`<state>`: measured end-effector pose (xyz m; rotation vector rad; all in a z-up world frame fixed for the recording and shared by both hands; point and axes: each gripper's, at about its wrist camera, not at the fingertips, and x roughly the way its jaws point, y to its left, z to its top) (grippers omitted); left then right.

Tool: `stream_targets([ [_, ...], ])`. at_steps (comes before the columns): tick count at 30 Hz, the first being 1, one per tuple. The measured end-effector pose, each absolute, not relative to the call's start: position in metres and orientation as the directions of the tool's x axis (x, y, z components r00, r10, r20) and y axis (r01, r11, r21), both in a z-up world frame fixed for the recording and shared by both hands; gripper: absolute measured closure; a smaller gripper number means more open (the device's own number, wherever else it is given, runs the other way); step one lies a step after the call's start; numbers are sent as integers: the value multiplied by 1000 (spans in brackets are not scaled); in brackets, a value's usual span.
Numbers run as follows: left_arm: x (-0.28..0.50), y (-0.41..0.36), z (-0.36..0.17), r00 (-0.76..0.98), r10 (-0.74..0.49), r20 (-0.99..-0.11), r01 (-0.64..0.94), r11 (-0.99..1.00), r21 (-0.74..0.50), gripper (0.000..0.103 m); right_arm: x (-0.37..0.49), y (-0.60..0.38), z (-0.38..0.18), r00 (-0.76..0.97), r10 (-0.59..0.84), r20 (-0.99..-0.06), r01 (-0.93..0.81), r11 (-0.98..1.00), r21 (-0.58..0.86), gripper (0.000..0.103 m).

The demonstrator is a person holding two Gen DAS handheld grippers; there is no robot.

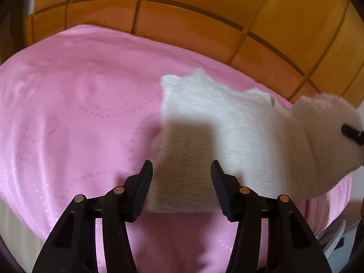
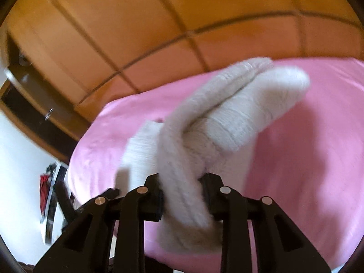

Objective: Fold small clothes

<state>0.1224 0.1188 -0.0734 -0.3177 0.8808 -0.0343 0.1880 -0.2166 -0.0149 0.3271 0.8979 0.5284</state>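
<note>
A small fluffy white garment (image 1: 229,122) lies partly on a pink cloth (image 1: 79,113) that covers the table. My left gripper (image 1: 181,173) hovers open over the garment's near left edge, nothing between its pads. At the right edge of the left wrist view the garment's end is lifted, with a black fingertip (image 1: 351,133) of the other gripper on it. In the right wrist view my right gripper (image 2: 182,190) is shut on a bunched fold of the white garment (image 2: 227,118), which rises off the pink cloth (image 2: 307,147) and folds over itself.
An orange tiled floor (image 1: 204,18) lies beyond the table. In the right wrist view a wooden cabinet (image 2: 45,86) stands at the left, with a white wall and a red and black object (image 2: 45,195) below it. The pink cloth's left part is bare.
</note>
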Motion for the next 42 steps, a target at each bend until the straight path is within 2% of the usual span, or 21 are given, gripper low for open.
stream_targets([
  [4,119,136,-80,631,-135,-764,-156,943,-295,51,201,-155,-7,455,601,-657,-390,798,459,79],
  [11,114,154,-75,650,-240,-721,-157,886,-435,51,206,-62,-18,332,676,-658,-513,715,475,79],
  [13,112,161,-71,664,-272,-697,-153,863,-482,50,207,-51,-26,302,697,-650,-530,690,494,74],
  [15,109,169,-70,672,-314,-671,-148,830,-537,50,208,-55,-29,302,724,-621,-528,669,523,48],
  [17,107,176,-71,672,-355,-650,-144,798,-586,50,203,-71,-24,304,765,-568,-527,632,568,46],
  [18,106,180,-72,674,-372,-638,-145,781,-608,48,199,-81,-19,323,768,-552,-530,630,567,44],
  [19,105,185,-72,680,-395,-618,-143,755,-640,42,195,-95,-15,350,766,-540,-525,637,564,42],
  [20,104,188,-72,686,-410,-601,-142,734,-664,41,192,-109,-14,370,760,-534,-511,647,566,39],
  [21,104,191,-72,689,-427,-586,-139,715,-685,40,189,-123,-13,337,732,-592,-444,678,586,39],
  [25,110,197,-76,674,-529,-516,-128,604,-787,38,173,-178,-27,400,637,-660,-351,771,531,39],
  [28,116,189,-71,655,-585,-479,-94,565,-820,38,161,-197,-43,423,563,-710,-312,826,469,39],
  [35,146,145,-62,576,-621,-531,-45,625,-779,34,155,-174,-53,392,581,-713,-376,809,452,40],
  [36,150,142,-62,574,-612,-544,-48,638,-768,38,154,-164,-56,385,581,-717,-396,806,441,39],
  [37,155,136,-61,574,-594,-564,-38,668,-743,71,153,-152,-60,379,566,-732,-418,810,410,39],
  [38,158,130,-59,569,-563,-599,-31,714,-699,88,152,-141,-64,371,549,-749,-434,816,383,39],
  [39,159,126,-54,583,-489,-650,-46,778,-626,91,151,-135,-70,362,536,-763,-439,820,368,39],
  [42,149,127,-42,636,-357,-684,-43,869,-494,93,144,-116,-82,360,508,-783,-477,821,313,39],
])
